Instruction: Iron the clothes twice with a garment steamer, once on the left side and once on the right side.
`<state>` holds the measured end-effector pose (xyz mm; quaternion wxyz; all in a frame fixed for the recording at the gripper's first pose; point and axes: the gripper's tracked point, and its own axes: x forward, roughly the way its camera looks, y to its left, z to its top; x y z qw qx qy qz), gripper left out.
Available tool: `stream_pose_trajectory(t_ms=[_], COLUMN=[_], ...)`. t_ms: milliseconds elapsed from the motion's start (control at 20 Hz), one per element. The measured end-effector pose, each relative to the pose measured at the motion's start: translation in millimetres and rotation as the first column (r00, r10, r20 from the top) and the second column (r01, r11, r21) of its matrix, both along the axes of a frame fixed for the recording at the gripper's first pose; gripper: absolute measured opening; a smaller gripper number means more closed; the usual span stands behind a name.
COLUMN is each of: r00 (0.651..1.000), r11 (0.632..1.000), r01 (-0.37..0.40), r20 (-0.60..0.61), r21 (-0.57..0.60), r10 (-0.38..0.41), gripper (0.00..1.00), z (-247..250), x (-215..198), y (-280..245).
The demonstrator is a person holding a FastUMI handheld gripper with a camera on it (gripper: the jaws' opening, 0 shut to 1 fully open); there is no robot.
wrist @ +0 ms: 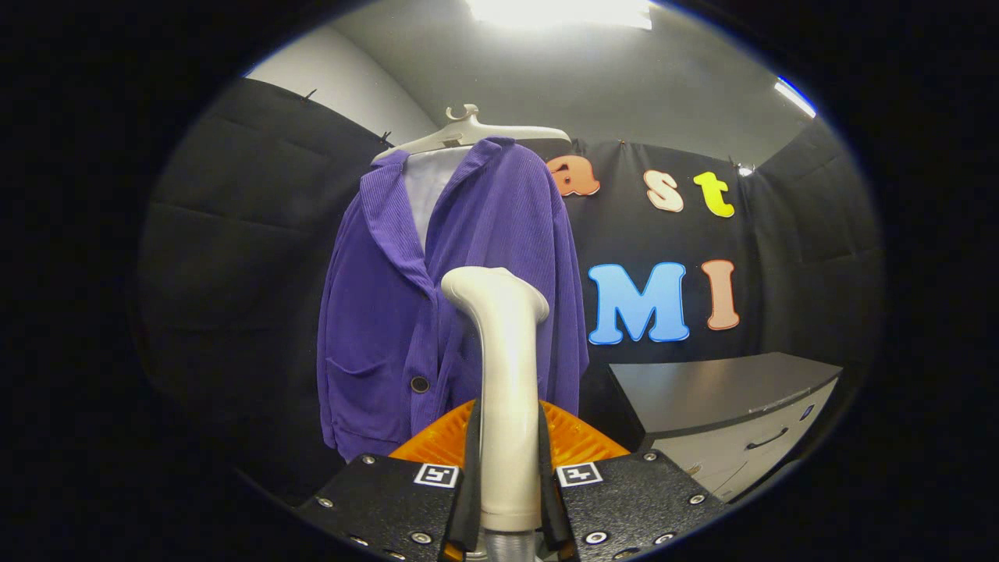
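A purple ribbed cardigan (390,312) hangs on a pale hanger (468,134) against the dark booth wall, with a dark button (420,384) low on its front and a white lining at the collar. My gripper (509,468) is shut on the handle of a cream garment steamer (503,367), which stands upright between the fingers. The steamer's bent head (492,285) points toward the cardigan's front near the middle opening, just ahead of the fingers. Whether the head touches the cloth I cannot tell.
A cabinet (726,406) with a dark grey top and white drawers stands to the right of the cardigan, low down. Dark cloth walls close in the booth on the left and behind. A bright ceiling light (558,12) is overhead.
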<state>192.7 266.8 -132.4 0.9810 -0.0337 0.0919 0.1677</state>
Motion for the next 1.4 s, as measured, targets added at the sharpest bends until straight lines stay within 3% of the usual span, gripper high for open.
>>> stream_pose_trajectory(t_ms=[1400], r00=[0.975], r11=[0.995], r01=[0.026], r20=[-0.219], r21=[-0.094], r10=[-0.046], gripper=[0.31], z=[-159], x=[-57], y=[-40])
